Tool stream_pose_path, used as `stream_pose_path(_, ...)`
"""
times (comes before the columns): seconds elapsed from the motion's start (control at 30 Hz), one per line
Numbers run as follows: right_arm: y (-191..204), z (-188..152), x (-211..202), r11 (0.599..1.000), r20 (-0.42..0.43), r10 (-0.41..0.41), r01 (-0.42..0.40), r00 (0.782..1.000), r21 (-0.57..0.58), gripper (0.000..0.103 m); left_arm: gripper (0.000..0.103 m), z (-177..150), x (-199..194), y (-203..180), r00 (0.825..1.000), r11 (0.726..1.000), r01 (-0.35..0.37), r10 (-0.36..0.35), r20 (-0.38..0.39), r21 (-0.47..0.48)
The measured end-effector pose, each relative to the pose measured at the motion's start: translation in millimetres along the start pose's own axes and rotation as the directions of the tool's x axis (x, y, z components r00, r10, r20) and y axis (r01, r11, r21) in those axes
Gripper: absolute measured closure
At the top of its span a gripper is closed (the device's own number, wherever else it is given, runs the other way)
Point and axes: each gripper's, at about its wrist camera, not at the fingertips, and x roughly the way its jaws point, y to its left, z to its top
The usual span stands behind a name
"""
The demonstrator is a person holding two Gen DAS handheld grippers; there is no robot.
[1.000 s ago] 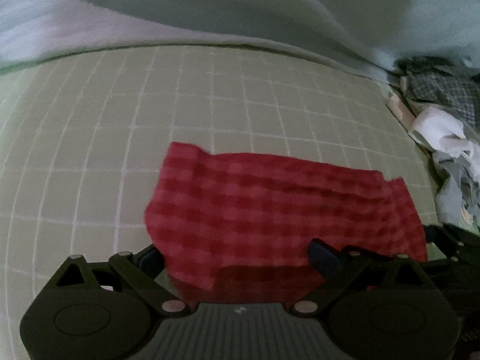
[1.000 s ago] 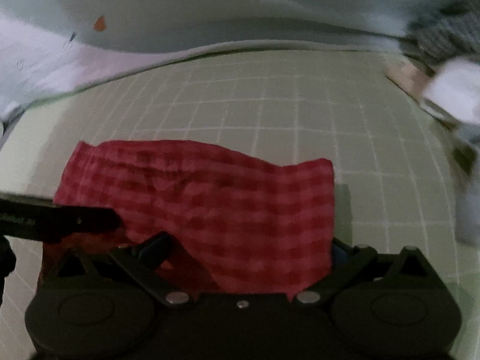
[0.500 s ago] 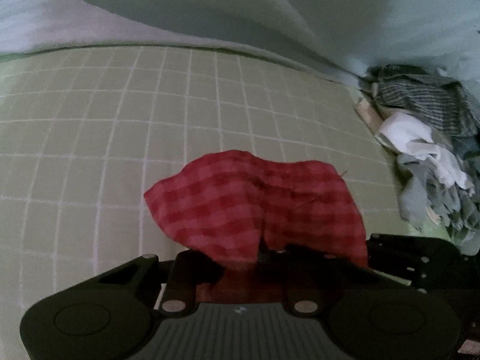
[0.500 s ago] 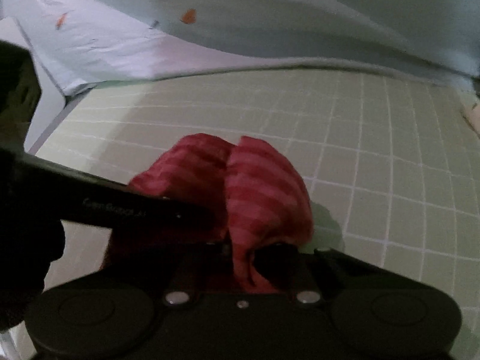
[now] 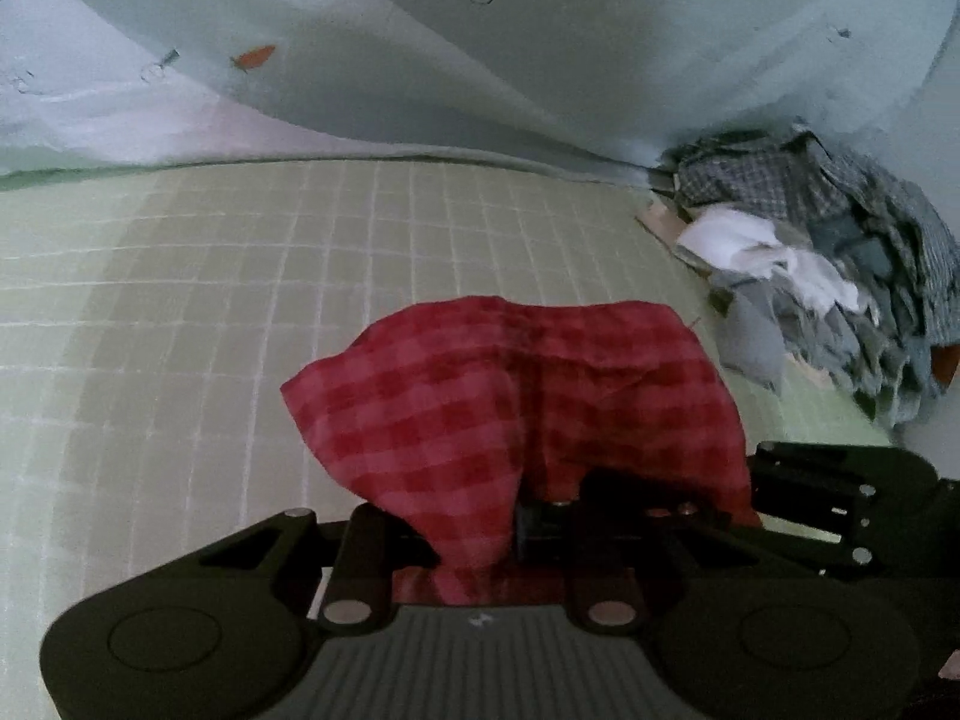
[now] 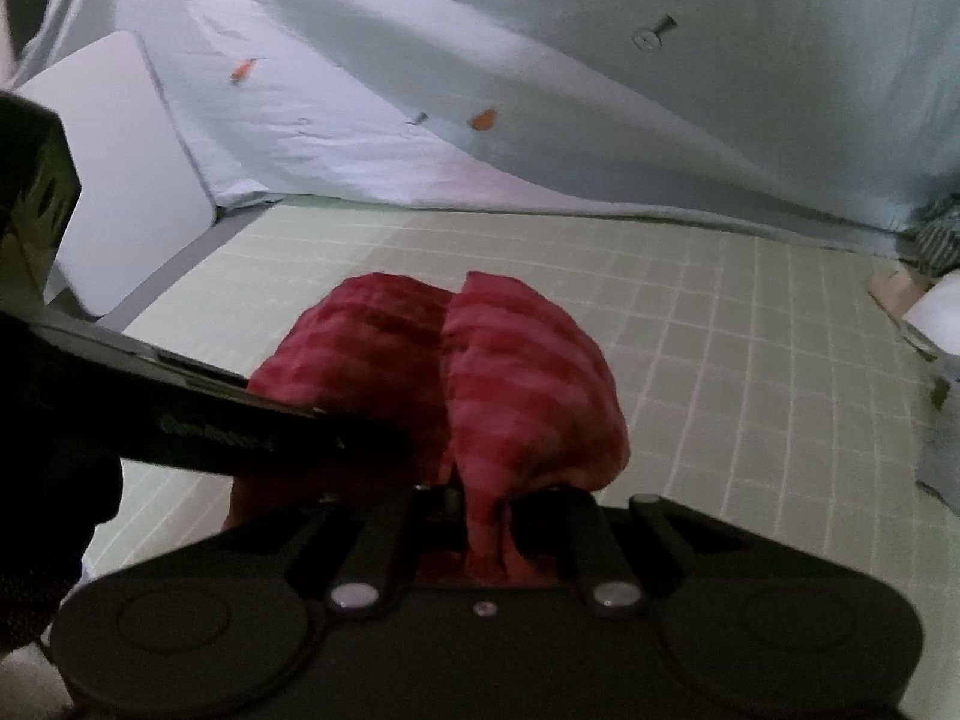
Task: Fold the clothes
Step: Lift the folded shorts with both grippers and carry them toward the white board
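Observation:
A red checked cloth (image 5: pixel 510 396) hangs bunched above the green grid mat (image 5: pixel 240 276). My left gripper (image 5: pixel 516 516) is shut on its near edge. My right gripper (image 6: pixel 474 510) is shut on the same cloth (image 6: pixel 516 378), which bulges up in two lobes in front of it. The two grippers are close together: the right one shows at the lower right of the left wrist view (image 5: pixel 840 498), and the left one crosses the left side of the right wrist view (image 6: pixel 198 414). The cloth hides the fingertips of both.
A pile of crumpled clothes (image 5: pixel 822 276), checked grey, white and blue, lies at the mat's right edge. A pale blue sheet (image 5: pixel 480 60) rises behind the mat. A white board (image 6: pixel 114 168) leans at the far left.
Both grippers closed on the cloth's near edge, came together and lifted. The cloth went from spread flat on the mat to bunched and hanging. Both views swung to the right.

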Motion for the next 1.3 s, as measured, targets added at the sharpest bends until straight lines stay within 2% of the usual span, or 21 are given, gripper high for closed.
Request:
stream_pose_path(0.13, 8.3, -19.3, -18.0, 0.998, 0.007, 0.056, -0.056, 0.998, 0.010, 0.093, 0.081, -33.4, -23.1, -3.1, 0.998, 0.998, -0.068, 0.068, 0.004, -0.002)
stream_pose_path(0.27, 19.2, -39.4, -31.4, 0.991, -0.026, 0.129, -0.128, 0.991, 0.025, 0.093, 0.081, -63.5, -41.8, -1.7, 0.989, 0.989, -0.142, 0.141, -0.041, -0.034)
stream_pose_path(0.43, 36.5, -53.8, -33.4, 0.979, -0.048, 0.203, -0.202, 0.978, 0.032, 0.093, 0.081, -83.0, -53.7, 1.4, 0.977, 0.979, -0.203, 0.201, -0.067, -0.031)
stream_pose_path(0.53, 46.0, -58.1, -32.1, 0.976, -0.051, 0.214, -0.211, 0.976, 0.050, 0.093, 0.081, -92.7, -59.0, 4.2, 0.968, 0.971, -0.240, 0.237, -0.083, -0.024)
stream_pose_path(0.7, 77.4, -49.3, -23.4, 0.980, -0.049, 0.200, -0.200, 0.979, 0.010, 0.093, 0.081, -95.0, -66.5, 31.1, 0.969, 0.970, -0.242, 0.240, -0.067, -0.031)
stream_pose_path(0.87, 126.1, -33.9, 3.1, 0.985, -0.048, 0.169, -0.170, 0.984, -0.030, 0.093, 0.081, -89.7, -74.3, 93.0, 0.975, 0.975, -0.219, 0.216, -0.054, -0.042)
stream_pose_path(1.03, 193.1, -9.3, 44.9, 0.992, -0.030, 0.127, -0.128, 0.991, -0.019, 0.093, 0.081, -68.1, -89.0, 182.1, 0.980, 0.980, -0.196, 0.195, -0.027, -0.027)
stream_pose_path(1.13, 236.6, 8.5, 74.2, 0.991, -0.001, 0.135, -0.135, 0.991, -0.018, 0.093, 0.081, -56.8, -101.0, 241.1, 0.984, 0.984, -0.179, 0.179, 0.009, -0.015)
stream_pose_path(1.2, 265.9, 20.6, 96.6, 0.990, 0.013, 0.141, -0.141, 0.990, -0.028, 0.093, 0.081, -50.8, -109.7, 281.9, 0.979, 0.979, -0.203, 0.204, 0.025, -0.027)
stream_pose_path(1.3, 309.7, 44.5, 128.9, 0.988, 0.003, 0.153, -0.152, 0.988, -0.031, 0.093, 0.081, -44.8, -128.5, 343.1, 0.972, 0.968, -0.232, 0.235, 0.019, -0.101)
